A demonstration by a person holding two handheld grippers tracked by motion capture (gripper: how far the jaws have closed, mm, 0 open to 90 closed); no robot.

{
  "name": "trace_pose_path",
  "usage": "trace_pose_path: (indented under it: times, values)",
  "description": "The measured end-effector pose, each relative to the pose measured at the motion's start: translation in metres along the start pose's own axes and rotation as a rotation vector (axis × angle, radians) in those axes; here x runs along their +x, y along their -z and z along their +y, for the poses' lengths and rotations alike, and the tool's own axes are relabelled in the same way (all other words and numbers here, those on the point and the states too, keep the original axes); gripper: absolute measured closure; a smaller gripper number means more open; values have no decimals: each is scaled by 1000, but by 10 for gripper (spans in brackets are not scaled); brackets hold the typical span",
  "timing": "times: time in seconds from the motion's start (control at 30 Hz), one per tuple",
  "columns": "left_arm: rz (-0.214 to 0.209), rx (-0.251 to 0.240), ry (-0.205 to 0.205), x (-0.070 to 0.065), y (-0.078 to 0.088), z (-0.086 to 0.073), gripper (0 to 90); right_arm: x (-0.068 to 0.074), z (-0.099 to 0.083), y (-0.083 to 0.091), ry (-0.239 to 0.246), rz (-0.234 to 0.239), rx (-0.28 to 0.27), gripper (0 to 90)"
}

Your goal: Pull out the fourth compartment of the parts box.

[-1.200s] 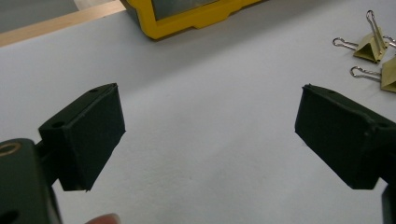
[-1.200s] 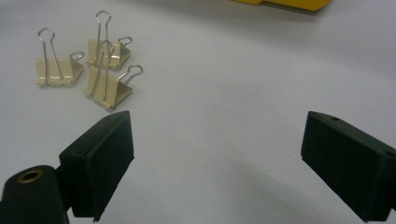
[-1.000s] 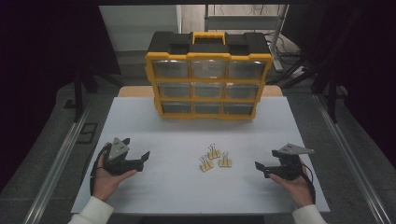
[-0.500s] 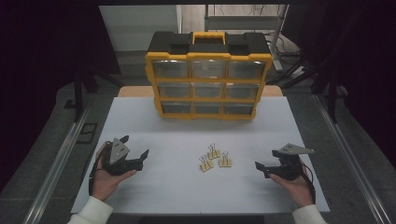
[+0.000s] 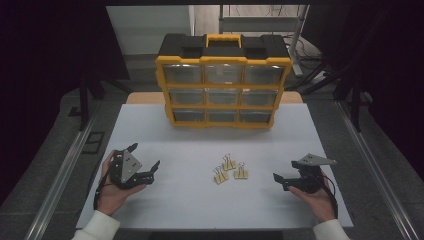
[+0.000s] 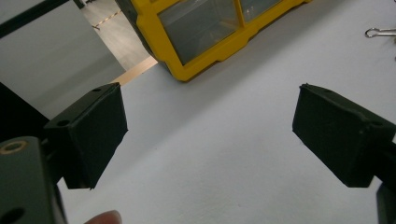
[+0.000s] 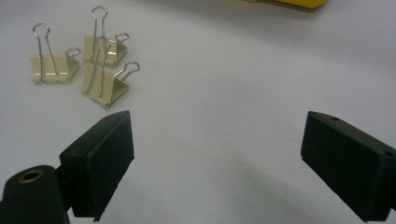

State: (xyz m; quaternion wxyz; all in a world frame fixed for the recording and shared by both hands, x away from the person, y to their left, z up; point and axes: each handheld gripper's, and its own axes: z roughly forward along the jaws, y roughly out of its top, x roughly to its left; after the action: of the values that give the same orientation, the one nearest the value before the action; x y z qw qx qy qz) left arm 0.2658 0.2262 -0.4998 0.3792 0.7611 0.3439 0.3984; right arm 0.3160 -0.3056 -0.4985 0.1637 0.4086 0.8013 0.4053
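Three small cream-yellow binder clips with silver wire handles [image 5: 229, 169] lie in a loose cluster on the bare white tabletop [image 5: 200, 200], in front of the yellow-framed black organiser box with clear drawers [image 5: 223, 80] and well apart from it. Two sit side by side nearer the person and the third just behind them, close to one another, though I cannot tell if any touch. In the right gripper view the same clips [image 7: 98, 84] show ahead and to the left of the jaws, some wire handles raised and others lying flat on the surface. The right gripper [image 5: 280, 179] rests low in the person's right hand [image 5: 317, 200], its jaws spread wide and empty and its tips turned inward toward the cluster. The left gripper [image 5: 147, 167] lies in the left hand [image 5: 112, 192], its jaws likewise wide apart and holding nothing; its own view looks more toward the organiser's lower corner [image 6: 196, 65]. Judging by the gaps, the right gripper stands somewhat nearer the clips, so the likely reach is leftward from it across the tabletop, closing over a clip body or a raised handle.
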Motion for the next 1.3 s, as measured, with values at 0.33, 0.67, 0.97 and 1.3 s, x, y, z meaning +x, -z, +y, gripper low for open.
trace_pose_path:
  times: [0.33, 0.67, 0.97, 1.3]
  values:
    - [12, 0, -67, -5, -1, 0, 103, 0, 0, 0, 4, -1, 4, 100]
    - [15, -2, -105, -8, -2, 1, 98, 0, 0, -1, 6, -2, 7, 100]
    - [18, 7, -153, -12, -4, 2, 96, 1, 0, -1, 7, -4, 14, 100]
    - [40, 10, -240, -17, -5, 3, 89, 1, 0, -2, 9, -5, 17, 100]
